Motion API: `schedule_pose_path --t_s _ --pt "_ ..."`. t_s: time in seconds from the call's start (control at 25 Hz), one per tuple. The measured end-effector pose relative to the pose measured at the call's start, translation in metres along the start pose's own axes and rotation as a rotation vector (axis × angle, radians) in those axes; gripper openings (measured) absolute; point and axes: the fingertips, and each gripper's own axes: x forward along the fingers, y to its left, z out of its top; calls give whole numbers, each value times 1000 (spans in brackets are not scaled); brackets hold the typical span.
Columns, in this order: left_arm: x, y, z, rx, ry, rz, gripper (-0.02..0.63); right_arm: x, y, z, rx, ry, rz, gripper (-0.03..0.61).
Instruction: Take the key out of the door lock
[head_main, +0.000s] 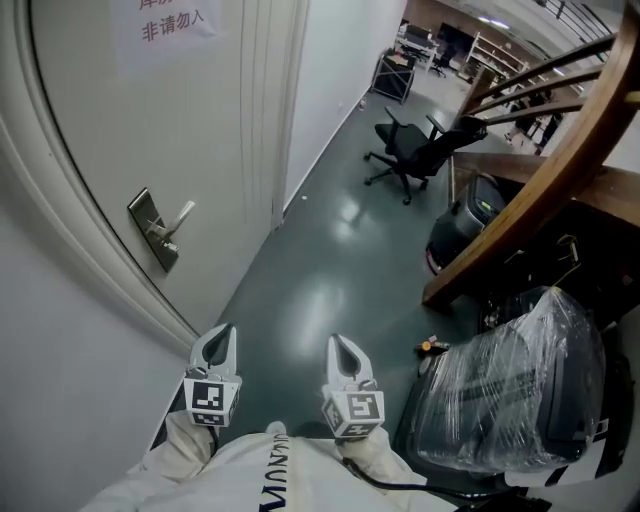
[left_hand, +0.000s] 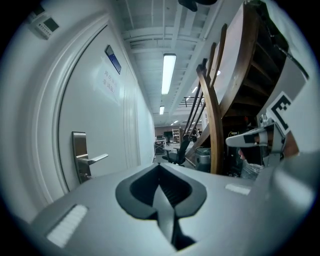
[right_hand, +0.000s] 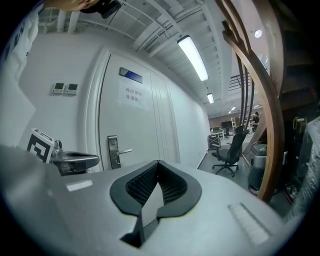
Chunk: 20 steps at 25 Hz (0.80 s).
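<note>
The white door (head_main: 130, 130) stands at the left, with a metal lock plate (head_main: 152, 228) and a lever handle (head_main: 178, 213). In the left gripper view the lock plate (left_hand: 79, 155) shows a small stub under the handle, too small to tell as a key. My left gripper (head_main: 222, 335) and right gripper (head_main: 340, 345) hang side by side low in the head view, well short of the door. Both are shut with nothing in them. The left gripper's (left_hand: 160, 167) own view shows its jaws closed together, and so does the right gripper's (right_hand: 157, 164).
A paper sign (head_main: 175, 20) is taped on the door. A black office chair (head_main: 415, 150) stands down the corridor. At the right rise a wooden stair stringer (head_main: 530, 200), a dark machine (head_main: 470, 215) and a plastic-wrapped bundle (head_main: 510, 390). Dark green floor (head_main: 320, 270) runs between.
</note>
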Motion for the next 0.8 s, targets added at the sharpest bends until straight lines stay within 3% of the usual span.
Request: schedule_pose_path --t_s 0.4,0.8 --pt "26 37 -5 -21 -3 95 0 65 16 11 -31 2 117 2" --pt "99 74 8 -14 24 242 0 180 -4 27 -22 30 286 2"
